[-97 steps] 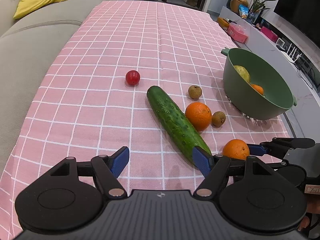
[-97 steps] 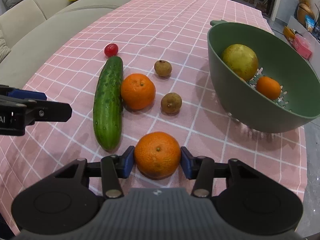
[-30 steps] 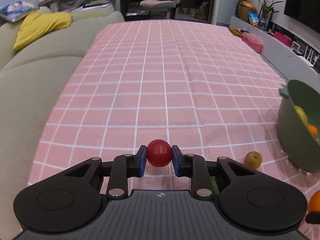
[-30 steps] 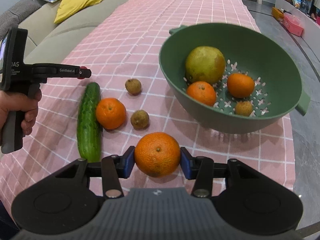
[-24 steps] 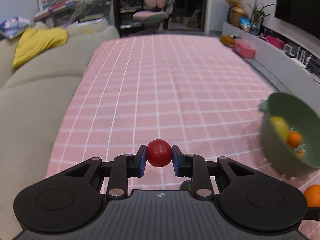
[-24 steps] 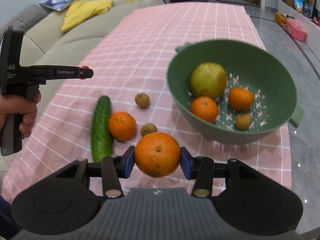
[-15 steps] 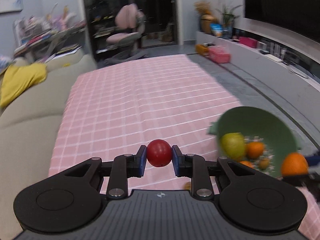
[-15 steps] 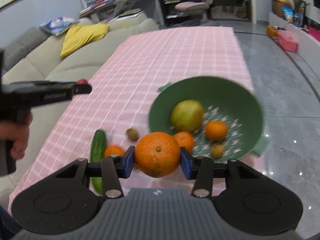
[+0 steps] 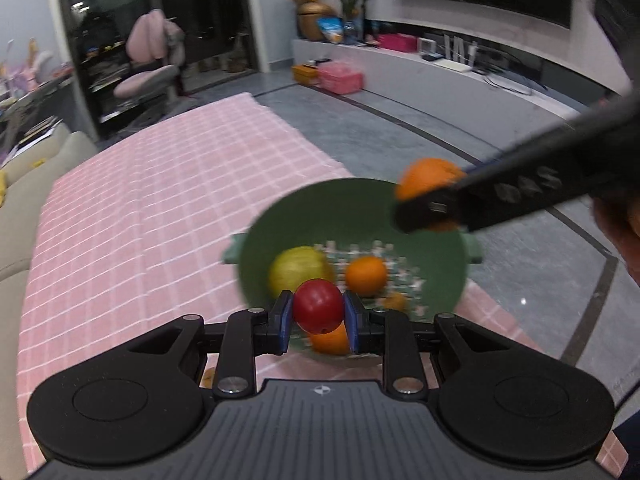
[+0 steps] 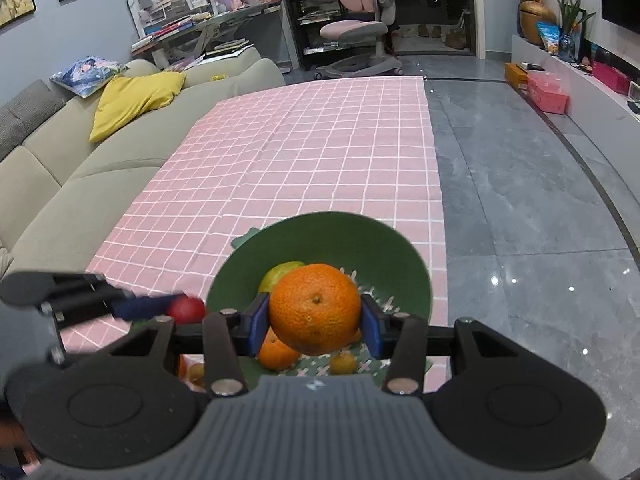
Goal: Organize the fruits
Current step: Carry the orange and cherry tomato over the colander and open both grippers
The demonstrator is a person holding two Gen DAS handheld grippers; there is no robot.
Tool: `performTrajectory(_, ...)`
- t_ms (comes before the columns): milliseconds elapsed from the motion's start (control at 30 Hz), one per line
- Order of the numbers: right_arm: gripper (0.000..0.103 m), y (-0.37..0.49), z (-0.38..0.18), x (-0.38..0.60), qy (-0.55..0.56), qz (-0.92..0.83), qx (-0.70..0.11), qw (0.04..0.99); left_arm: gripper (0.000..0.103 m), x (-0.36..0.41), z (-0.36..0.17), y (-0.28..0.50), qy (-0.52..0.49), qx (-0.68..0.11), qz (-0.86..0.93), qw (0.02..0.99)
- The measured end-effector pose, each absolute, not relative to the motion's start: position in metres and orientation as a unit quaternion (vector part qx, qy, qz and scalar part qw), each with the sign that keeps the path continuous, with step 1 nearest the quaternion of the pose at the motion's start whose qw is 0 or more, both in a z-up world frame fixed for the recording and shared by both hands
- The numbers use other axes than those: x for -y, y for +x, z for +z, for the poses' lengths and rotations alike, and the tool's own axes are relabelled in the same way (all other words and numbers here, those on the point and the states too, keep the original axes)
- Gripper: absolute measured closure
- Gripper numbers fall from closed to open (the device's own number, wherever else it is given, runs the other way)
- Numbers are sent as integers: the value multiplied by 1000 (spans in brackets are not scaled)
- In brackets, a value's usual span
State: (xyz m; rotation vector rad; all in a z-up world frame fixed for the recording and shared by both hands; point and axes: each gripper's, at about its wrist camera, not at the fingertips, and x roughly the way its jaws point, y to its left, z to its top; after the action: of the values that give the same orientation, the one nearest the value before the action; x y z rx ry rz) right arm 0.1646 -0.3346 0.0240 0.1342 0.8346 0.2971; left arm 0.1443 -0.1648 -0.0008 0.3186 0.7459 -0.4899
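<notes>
I have a fruit in each tool right now: my left gripper (image 9: 319, 322) has its fingers pinching a small red fruit (image 9: 318, 306), and my right gripper (image 10: 315, 326) has its fingers clamped on either side of a large orange (image 10: 315, 308). Both loads hang above the green colander (image 9: 436, 256), which sits at the near edge of the pink checked tabletop (image 10: 288, 160) and already holds a yellow-green fruit (image 9: 298, 270), a couple of small oranges and something smaller that I cannot make out through the blur. To do this step well, I judge I should drop both hands lower before letting go, so the fruit rolls off the fingers rather than falls and bounces out. I would release one at a time, the orange over the bare perforated floor on the right, the red one into the gap beside the yellow-green fruit, and keep the two tools apart so they do not knock each other over the bowl.
</notes>
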Motion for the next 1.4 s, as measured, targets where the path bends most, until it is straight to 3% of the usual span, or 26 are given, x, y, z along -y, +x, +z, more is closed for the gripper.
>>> performTrajectory(400, 59, 203, 4, 334, 18, 181, -416, 891, 74, 209, -36, 168, 156, -406, -262, 861)
performTrajectory(1167, 59, 253, -56, 316, -12, 198, -466, 862, 73, 210, -63, 201, 136, -452, -248, 846)
performTrajectory(1200, 58, 253, -56, 315, -11, 199, -466, 862, 72, 210, -63, 199, 136, -451, -248, 847)
performTrajectory(1267, 58, 254, -56, 315, -11, 197, -468, 861, 57, 208, -61, 198, 133, -448, -246, 849)
performTrajectory(1400, 57, 254, -52, 315, -18, 185, -471, 863, 48, 207, -54, 192, 131, -439, -245, 855)
